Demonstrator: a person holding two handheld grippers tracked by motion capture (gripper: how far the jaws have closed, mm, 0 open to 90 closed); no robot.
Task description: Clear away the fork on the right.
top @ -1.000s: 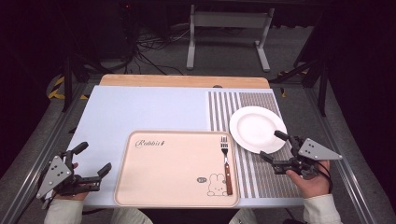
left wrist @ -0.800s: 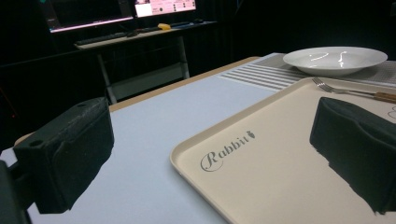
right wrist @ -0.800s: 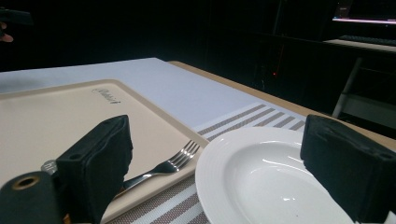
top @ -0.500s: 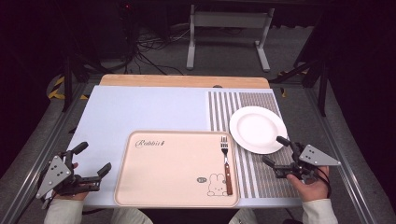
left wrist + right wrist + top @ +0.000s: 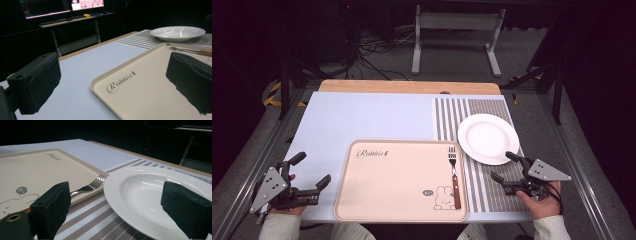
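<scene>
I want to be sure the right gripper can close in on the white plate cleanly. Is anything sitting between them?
Nothing visible does. The right gripper is open beside the near rim of the white plate, with bare striped mat between them. The fork lies off to the side, on the tray's right edge.

Far left of the surface (image 5: 362, 115) lying bare and open for passing, tray (image 5: 387, 190) taking up the near middle, fork (image 5: 454, 175) lying along its right edge, plate (image 5: 488, 138) sitting just beyond the right tool (image 5: 504, 168), left tool (image 5: 312, 170) facing the tray's near left rim
</scene>
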